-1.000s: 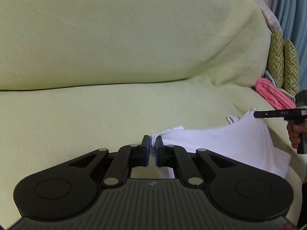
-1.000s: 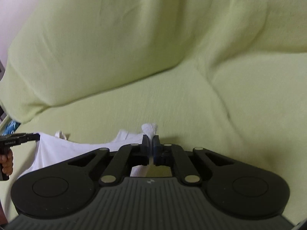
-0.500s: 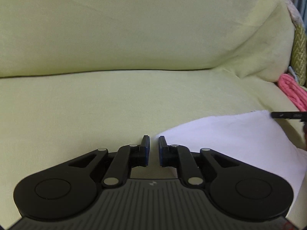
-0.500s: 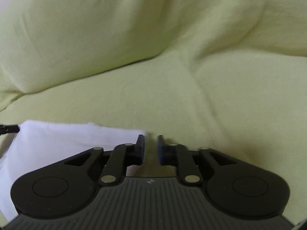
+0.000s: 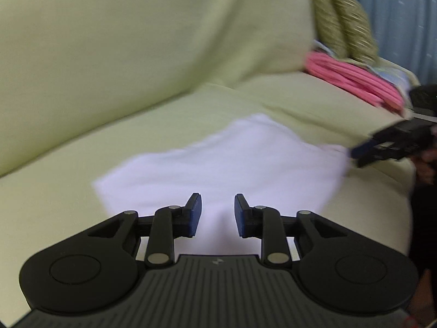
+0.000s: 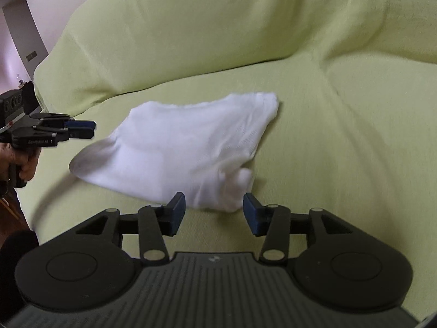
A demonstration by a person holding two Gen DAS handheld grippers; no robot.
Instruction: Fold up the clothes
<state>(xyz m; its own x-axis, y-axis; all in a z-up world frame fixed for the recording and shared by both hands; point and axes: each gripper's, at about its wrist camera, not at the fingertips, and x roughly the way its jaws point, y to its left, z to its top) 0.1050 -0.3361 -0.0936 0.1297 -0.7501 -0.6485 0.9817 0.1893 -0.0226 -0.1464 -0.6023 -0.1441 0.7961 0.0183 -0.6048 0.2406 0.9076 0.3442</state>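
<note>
The white garment (image 5: 218, 161), one soft folded piece, lies flat on the pale green sofa cover (image 5: 136, 68) just ahead of the left gripper (image 5: 215, 213), whose blue-padded jaws stand apart with nothing between them. From the right wrist, the same knit cloth (image 6: 185, 145) sits just beyond the right gripper (image 6: 214, 210), jaws likewise spread wide and empty.

The left gripper (image 5: 215, 214), fingers apart and empty, hovers over a blurred, seemingly folded white garment (image 5: 232, 158).
</note>
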